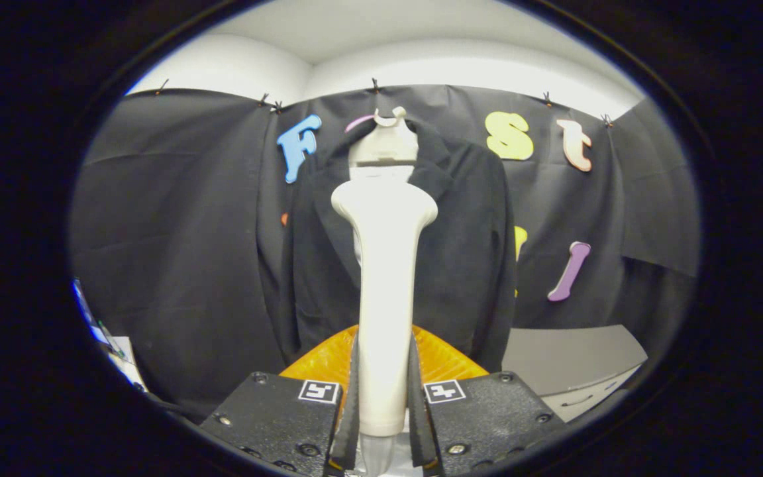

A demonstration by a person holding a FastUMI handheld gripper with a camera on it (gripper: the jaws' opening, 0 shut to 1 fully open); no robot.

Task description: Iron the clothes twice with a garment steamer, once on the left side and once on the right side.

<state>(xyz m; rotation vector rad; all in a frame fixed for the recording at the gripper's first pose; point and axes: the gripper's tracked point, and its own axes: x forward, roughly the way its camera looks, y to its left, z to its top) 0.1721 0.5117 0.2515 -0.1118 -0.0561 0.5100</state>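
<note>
The gripper [383,397] has its two fingers clamped on the handle of one cream-white garment steamer [385,265], a finger pressing on either side of the handle near its lower end. The steamer stands upright between the fingers and rises beyond them, widening at the top into a broad head. Directly behind the steamer hangs one dark jacket [467,252], its front facing the fingers, its collar and lapels spreading to either side of the steamer's head. Above the steamer's head, at the jacket's neck, sits one white hanger top [383,142] with a small hook. Below the jacket's hem and just behind the steamer's handle lies one orange ribbed surface [318,361]; what it is cannot be told. Right of the steamer, beside the jacket's hem, is one grey tabletop [570,358]. The black cloth wall [176,232] stands behind the jacket.
</note>
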